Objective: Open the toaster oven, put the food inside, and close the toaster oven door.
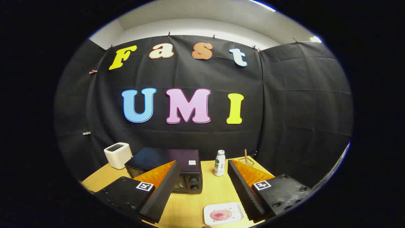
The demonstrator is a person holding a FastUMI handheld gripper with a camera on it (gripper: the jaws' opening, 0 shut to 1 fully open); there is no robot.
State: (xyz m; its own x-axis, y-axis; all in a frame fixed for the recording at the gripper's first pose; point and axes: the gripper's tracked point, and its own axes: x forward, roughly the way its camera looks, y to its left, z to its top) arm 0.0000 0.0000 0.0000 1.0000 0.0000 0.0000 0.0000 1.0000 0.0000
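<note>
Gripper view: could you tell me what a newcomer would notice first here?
The open gripper spreads its fingers over a yellow table. Beyond them sits the black toaster oven, door closed, with a white toaster beside it. Between the fingers lies a white plate holding pink food.

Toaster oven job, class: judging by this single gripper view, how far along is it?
Nothing looks done yet. The toaster oven sits on the wooden table with its door apparently closed. The food lies on its white plate between the fingers. The hand-held gripper is open and holds nothing. Left to do: open the door, put the food inside, close the door.
</note>
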